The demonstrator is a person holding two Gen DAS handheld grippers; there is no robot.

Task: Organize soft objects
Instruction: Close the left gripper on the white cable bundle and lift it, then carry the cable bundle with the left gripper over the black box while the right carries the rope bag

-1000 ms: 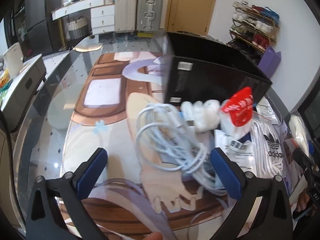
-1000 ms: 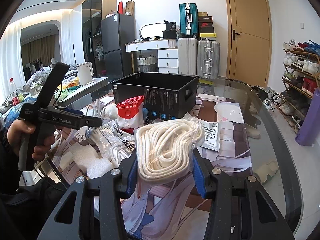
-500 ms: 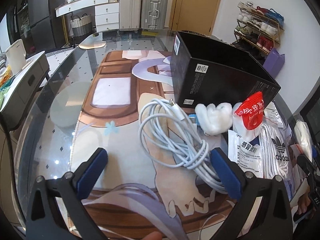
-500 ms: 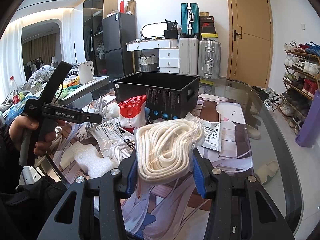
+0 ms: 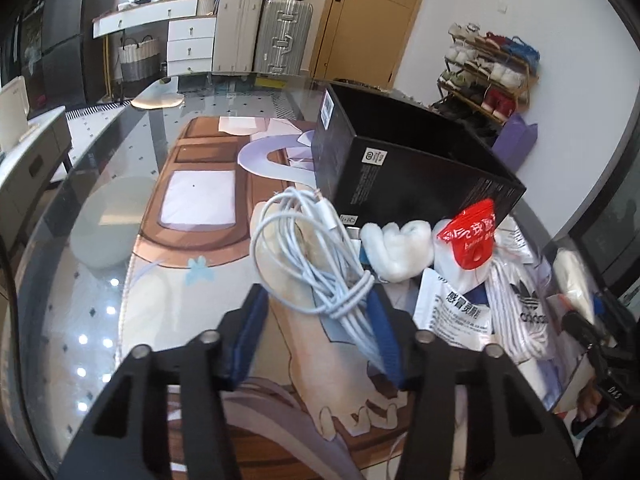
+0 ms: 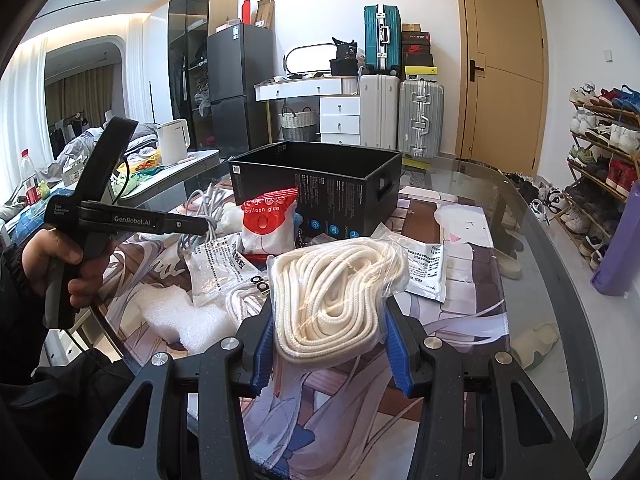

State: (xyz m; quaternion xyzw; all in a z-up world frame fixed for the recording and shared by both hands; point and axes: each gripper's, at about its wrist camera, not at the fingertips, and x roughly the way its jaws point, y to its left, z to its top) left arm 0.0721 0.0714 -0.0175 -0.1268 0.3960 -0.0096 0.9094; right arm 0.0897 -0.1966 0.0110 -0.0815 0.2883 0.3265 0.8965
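Note:
My left gripper point(image 5: 316, 320) has its jaws narrowed around the near end of a white cable bundle point(image 5: 308, 248) on the table mat; whether the pads press it is unclear. My right gripper point(image 6: 328, 340) is shut on a clear bag of cream rope point(image 6: 332, 284) and holds it above the mat. An open black box point(image 5: 404, 168) stands behind the pile; it also shows in the right wrist view point(image 6: 320, 188). A red-topped balloon glue bag point(image 5: 468, 240), white foam point(image 5: 396, 248) and an Adidas bag of laces point(image 5: 520, 308) lie by the box.
A printed mat point(image 5: 200, 216) covers the glass table point(image 5: 80, 280). Foam pieces point(image 6: 180, 316) and printed sachets point(image 6: 424, 272) lie on the mat. The left tool and hand point(image 6: 92, 220) show in the right wrist view. Suitcases, drawers and a shoe rack stand beyond the table.
My left gripper's jaws have narrowed from wide open to around the cable bundle, and it has moved forward. My right gripper still holds the rope bag in the same place.

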